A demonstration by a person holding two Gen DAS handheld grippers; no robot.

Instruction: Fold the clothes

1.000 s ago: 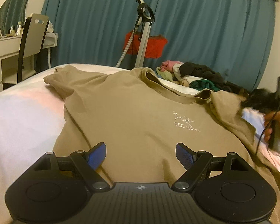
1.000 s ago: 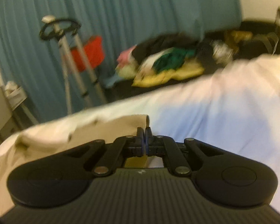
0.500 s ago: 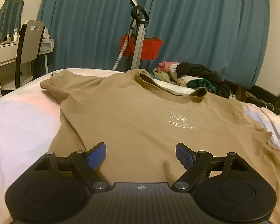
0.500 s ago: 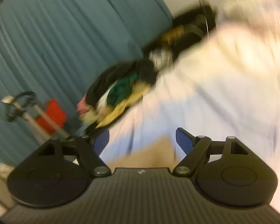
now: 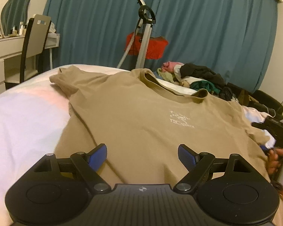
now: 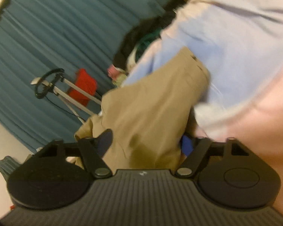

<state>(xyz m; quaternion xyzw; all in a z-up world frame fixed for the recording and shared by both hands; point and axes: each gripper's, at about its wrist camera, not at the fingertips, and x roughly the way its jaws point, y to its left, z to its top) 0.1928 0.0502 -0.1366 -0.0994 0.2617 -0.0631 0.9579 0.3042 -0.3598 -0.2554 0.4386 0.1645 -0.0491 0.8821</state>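
Note:
A tan T-shirt (image 5: 141,116) with a small white chest print lies spread front-up on the white bed (image 5: 22,116), collar toward the far edge. My left gripper (image 5: 142,155) is open and empty just above the shirt's lower middle. My right gripper (image 6: 147,143) is open, tilted, with the shirt's right sleeve (image 6: 156,101) lying between its blue pads; the view is blurred. The right gripper also shows at the right edge of the left wrist view (image 5: 275,131), at the sleeve.
A pile of mixed clothes (image 5: 196,77) lies at the bed's far side. A garment steamer stand (image 5: 144,37) with a red bag stands before the teal curtain (image 5: 207,22). A chair (image 5: 35,37) and white desk are at the left.
My right gripper opened, let the sleeve drop flat, then swung back down over the sleeve, tilting. The shirt's right side now lies spread out. My left gripper stayed open and barely moved.

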